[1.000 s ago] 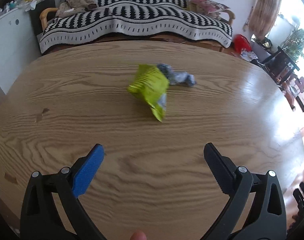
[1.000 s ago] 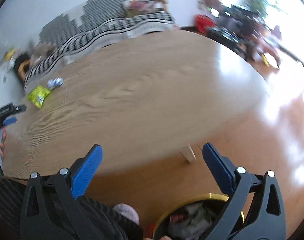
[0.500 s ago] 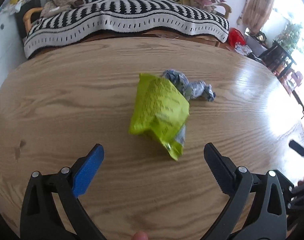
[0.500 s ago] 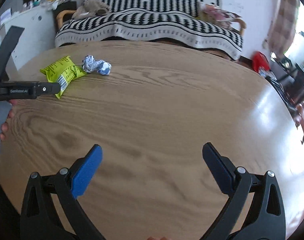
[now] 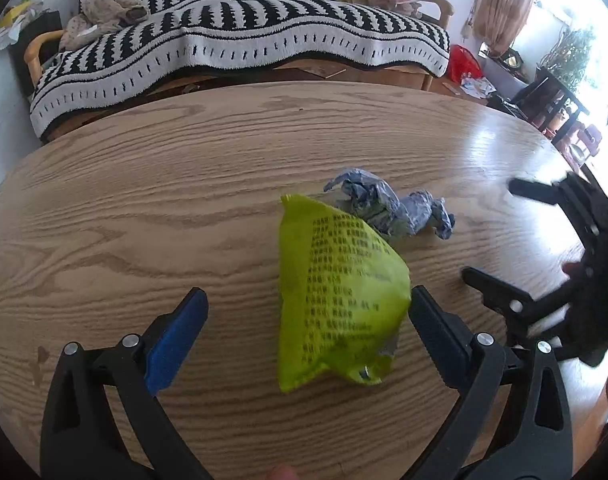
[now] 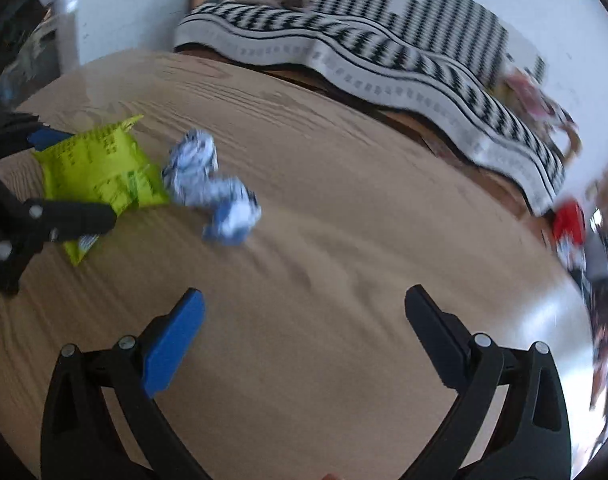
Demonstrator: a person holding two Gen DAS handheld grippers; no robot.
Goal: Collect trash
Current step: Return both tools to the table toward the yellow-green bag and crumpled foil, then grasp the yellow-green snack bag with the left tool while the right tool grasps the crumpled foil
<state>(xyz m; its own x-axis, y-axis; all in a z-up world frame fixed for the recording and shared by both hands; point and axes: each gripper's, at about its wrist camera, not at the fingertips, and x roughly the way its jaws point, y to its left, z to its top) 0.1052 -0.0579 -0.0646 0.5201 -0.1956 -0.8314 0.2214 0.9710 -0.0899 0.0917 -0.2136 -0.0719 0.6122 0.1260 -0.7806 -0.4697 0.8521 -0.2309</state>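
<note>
A lime-green snack wrapper (image 5: 340, 292) lies on the round wooden table (image 5: 144, 208). A crumpled blue-and-white wrapper (image 5: 392, 208) lies just behind it. My left gripper (image 5: 308, 312) is open, its jaws on either side of the green wrapper's near end. In the right wrist view the green wrapper (image 6: 100, 172) and the blue-and-white wrapper (image 6: 212, 196) lie at the left. My right gripper (image 6: 304, 312) is open and empty, a short way right of the blue-and-white wrapper. It also shows in the left wrist view (image 5: 500, 236). The left gripper shows in the right wrist view (image 6: 74, 174).
A sofa with a black-and-white striped blanket (image 5: 240, 40) stands behind the table. A red object (image 5: 464, 64) lies on the floor at the far right. White cabinets (image 6: 116, 12) stand at the left.
My left gripper has moved forward until its open jaws straddle the green wrapper. My right gripper has swung in from the right towards the blue-and-white wrapper.
</note>
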